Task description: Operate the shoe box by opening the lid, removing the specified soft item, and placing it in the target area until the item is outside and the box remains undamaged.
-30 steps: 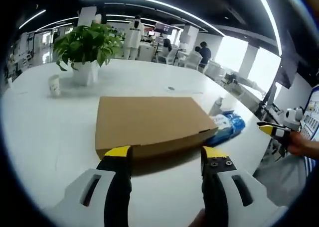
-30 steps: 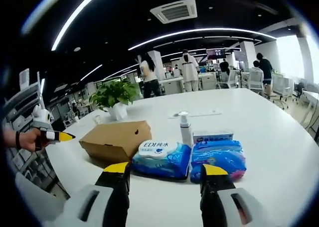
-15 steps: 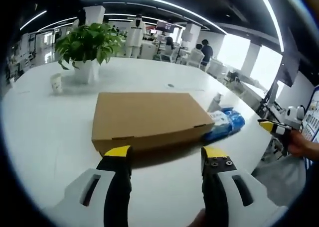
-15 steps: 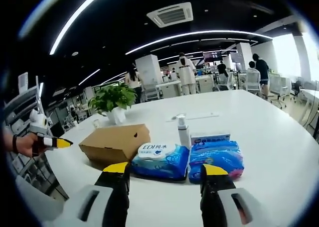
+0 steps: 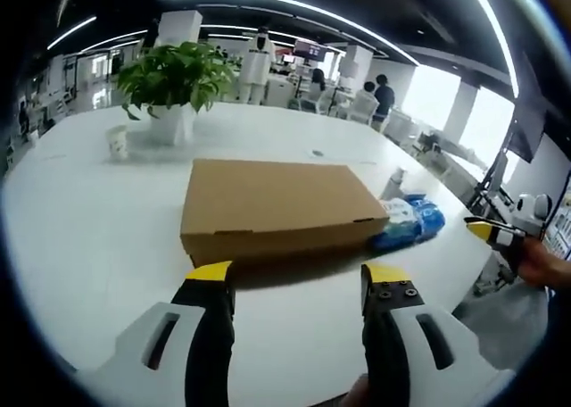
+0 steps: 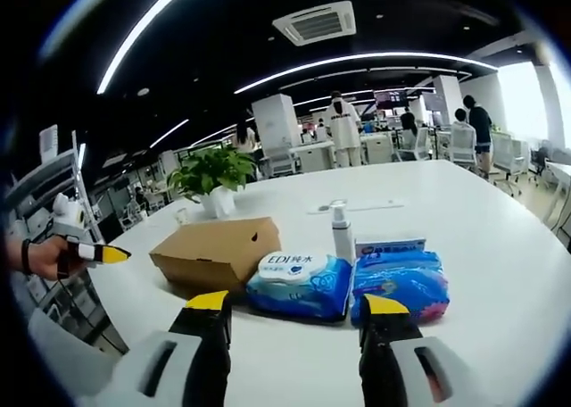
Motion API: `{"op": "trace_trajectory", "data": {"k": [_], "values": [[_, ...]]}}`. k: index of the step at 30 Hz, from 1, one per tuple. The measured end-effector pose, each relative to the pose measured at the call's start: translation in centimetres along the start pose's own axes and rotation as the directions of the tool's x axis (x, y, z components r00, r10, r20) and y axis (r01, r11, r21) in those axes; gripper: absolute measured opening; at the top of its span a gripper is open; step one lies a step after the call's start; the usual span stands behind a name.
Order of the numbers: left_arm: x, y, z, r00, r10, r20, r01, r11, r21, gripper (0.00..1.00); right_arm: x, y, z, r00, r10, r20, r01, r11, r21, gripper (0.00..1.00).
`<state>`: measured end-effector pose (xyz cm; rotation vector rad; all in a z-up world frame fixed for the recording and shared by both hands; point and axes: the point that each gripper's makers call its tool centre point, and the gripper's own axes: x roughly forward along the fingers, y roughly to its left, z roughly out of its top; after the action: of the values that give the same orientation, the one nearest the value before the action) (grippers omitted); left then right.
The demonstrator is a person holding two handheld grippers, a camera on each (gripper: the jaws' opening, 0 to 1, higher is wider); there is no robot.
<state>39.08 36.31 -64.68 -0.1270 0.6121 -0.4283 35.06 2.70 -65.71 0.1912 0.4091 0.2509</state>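
Box (image 5: 277, 206), brown cardboard, lies flat on white surface (image 5: 89, 237) w/ lid shut, directly ahead of left claw (image 5: 299, 273). Left claw is released: both yellow-tipped jaws stand apart, nothing between them, tips short of box's near side wall, no contact. Right of box in left gripper view: blue wipes pack (image 5: 406, 224) touching or just beside box's corner, small pump bottle (image 5: 390, 184) behind it. Potted plant (image 5: 174, 81) in white pot and paper cup (image 5: 117, 141) sit at far side of surface, well apart from box. Right claw (image 6: 299, 302) is also released, jaws spread, empty, held above surface near edge. In right gripper view: box (image 6: 219, 251) at left, wipes pack w/ white label (image 6: 299, 286) just beside it, second blue pack (image 6: 401, 286) next to that, pump bottle (image 6: 342, 233) and flat white-blue carton (image 6: 390, 245) behind packs. Other claw enters each view at edge, held in a hand (image 6: 40, 255), off surface. Whether the soft item is inside box: cannot tell, lid closed.
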Motion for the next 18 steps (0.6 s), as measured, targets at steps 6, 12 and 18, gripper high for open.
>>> {"op": "trace_trajectory", "data": {"k": [6,12,18], "values": [[0.02,-0.05,0.13,1.0,0.016,0.003,-0.016,1.0,-0.012,0.57,0.2,0.5,-0.19,1.0,0.019,-0.011,-0.019,1.0,-0.009,0.56],[0.17,-0.21,0.45,1.0,0.018,0.004,-0.018,1.0,-0.007,0.57,0.19,0.22,-0.21,1.0,0.016,-0.008,-0.016,1.0,0.01,0.56],[0.38,-0.37,0.29,1.0,0.018,-0.006,-0.018,1.0,-0.002,0.56,0.16,-0.07,-0.19,1.0,0.009,-0.005,-0.009,1.0,0.027,0.56]]}}
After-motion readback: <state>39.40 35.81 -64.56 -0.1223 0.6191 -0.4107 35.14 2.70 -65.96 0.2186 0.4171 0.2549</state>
